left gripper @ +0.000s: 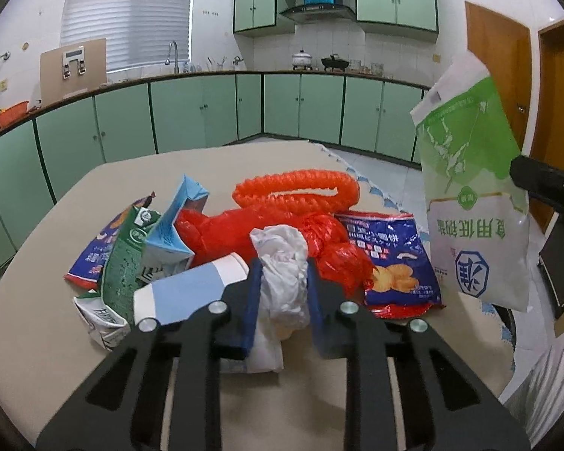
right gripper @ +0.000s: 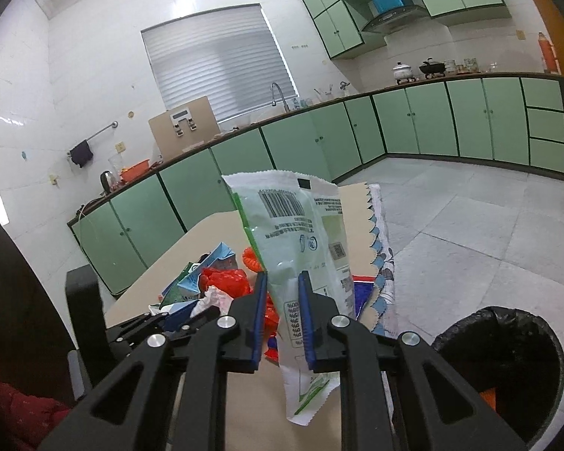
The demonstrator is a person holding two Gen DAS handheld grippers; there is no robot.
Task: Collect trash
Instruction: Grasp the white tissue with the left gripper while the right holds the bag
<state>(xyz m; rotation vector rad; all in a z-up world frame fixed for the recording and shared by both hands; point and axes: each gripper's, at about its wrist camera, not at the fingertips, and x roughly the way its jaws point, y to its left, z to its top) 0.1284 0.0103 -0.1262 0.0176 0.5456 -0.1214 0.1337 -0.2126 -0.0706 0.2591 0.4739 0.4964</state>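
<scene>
— Trash pile location?
— Heaped on the bench: cartons, snack bags, red plastic.
— Left gripper?
— Its fingers are closed around a crumpled white bag in the pile.
— Right gripper?
— Clamped on a green-white pouch, lifted off the bench.
— The bin?
— Black-lined, on the floor beside the bench; something orange shows inside.
</scene>
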